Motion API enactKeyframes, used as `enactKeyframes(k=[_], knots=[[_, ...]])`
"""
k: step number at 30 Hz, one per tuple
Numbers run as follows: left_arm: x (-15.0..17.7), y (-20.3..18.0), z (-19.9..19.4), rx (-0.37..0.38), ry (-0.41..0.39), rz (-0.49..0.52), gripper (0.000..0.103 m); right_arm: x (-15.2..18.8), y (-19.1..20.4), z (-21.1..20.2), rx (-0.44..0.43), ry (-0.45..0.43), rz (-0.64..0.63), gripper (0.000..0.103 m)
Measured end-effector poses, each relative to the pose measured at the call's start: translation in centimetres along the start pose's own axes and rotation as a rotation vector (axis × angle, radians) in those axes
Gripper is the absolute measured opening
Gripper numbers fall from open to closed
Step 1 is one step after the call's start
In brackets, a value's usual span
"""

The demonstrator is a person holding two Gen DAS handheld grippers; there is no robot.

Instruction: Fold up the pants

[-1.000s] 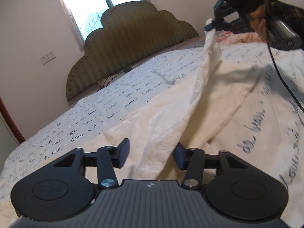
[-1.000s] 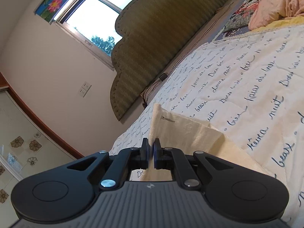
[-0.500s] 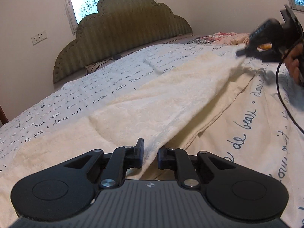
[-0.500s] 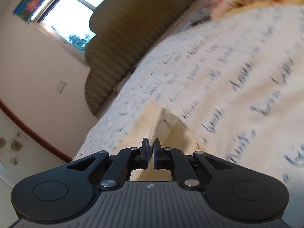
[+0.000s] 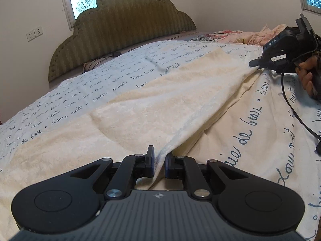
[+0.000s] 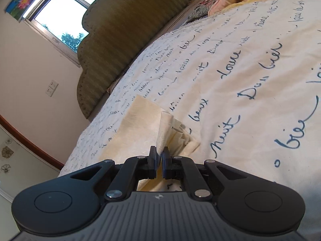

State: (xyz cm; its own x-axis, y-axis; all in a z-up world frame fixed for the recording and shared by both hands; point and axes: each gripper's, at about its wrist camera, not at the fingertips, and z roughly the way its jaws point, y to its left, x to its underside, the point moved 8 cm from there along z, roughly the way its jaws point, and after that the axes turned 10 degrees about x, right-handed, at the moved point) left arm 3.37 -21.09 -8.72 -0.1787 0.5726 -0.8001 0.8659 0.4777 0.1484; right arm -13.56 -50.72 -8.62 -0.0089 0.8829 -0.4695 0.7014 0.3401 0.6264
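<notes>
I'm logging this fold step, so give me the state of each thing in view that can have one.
cream pants: spread on the bed, near edge raised, held at both ends.
left gripper: jaws just closed, pinching the pants' edge.
right gripper: shut on a pants corner.
script-print bedspread: lying flat under the pants.
window: pane position unclear.

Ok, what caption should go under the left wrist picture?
Left tongs pinch the cream pants on the bed; right tongs hold the far end.
</notes>
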Motion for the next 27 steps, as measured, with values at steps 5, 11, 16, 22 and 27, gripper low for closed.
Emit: enactKeyframes(k=[5, 11, 16, 22, 27], knots=[[0.2, 0.0, 0.1, 0.008, 0.007, 0.003, 0.014, 0.2, -0.1, -0.2, 0.018, 0.000, -0.003, 0.006], [-0.2, 0.1, -1.4, 0.041, -0.018, -0.006, 0.053, -1.0, -1.4, -2.7, 0.112, -0.062, 0.090, 0.010], [-2.4, 0.8, -3.4, 0.085, -0.110, -0.077, 0.077, -3.4, 2.6, -5.5, 0.183, -0.262, -0.152, 0.012], [-4.6, 5.0, -1.2, -0.092, -0.119, -0.213, 0.089, 3.5, 13.0, -1.5, 0.079, -0.090, -0.735, 0.012], [-3.0, 6.9, 1.1, -0.151, -0.022, -0.228, 0.089, 9.2, 12.6, 0.9, 0.134, 0.071, -0.959, 0.012]])
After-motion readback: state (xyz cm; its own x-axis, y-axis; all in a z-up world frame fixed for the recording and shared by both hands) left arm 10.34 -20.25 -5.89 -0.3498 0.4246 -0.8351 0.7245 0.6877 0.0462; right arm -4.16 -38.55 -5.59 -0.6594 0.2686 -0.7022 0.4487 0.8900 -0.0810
